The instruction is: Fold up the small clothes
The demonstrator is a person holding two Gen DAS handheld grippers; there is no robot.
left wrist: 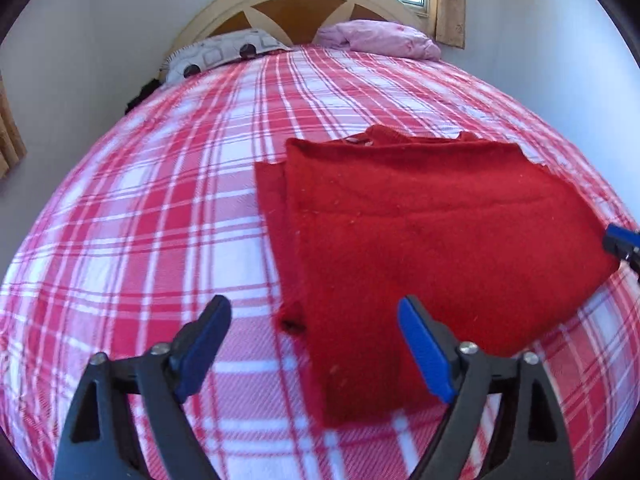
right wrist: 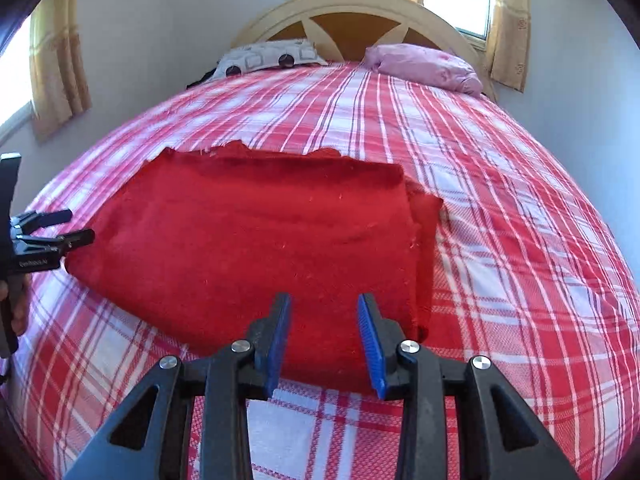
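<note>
A red knit garment (left wrist: 432, 240) lies folded flat on the plaid bed; it also shows in the right wrist view (right wrist: 256, 240). My left gripper (left wrist: 314, 316) is open and empty, just above the garment's near left corner. It shows at the left edge of the right wrist view (right wrist: 74, 226), beside the cloth's left end. My right gripper (right wrist: 324, 308) is open and empty over the garment's near edge. Its blue tip shows at the right edge of the left wrist view (left wrist: 622, 240).
The bed has a red and white plaid cover (left wrist: 160, 200). A patterned pillow (left wrist: 224, 50) and a pink pillow (left wrist: 380, 38) lie by the wooden headboard (left wrist: 300, 4). White walls and curtained windows (right wrist: 56, 56) surround the bed.
</note>
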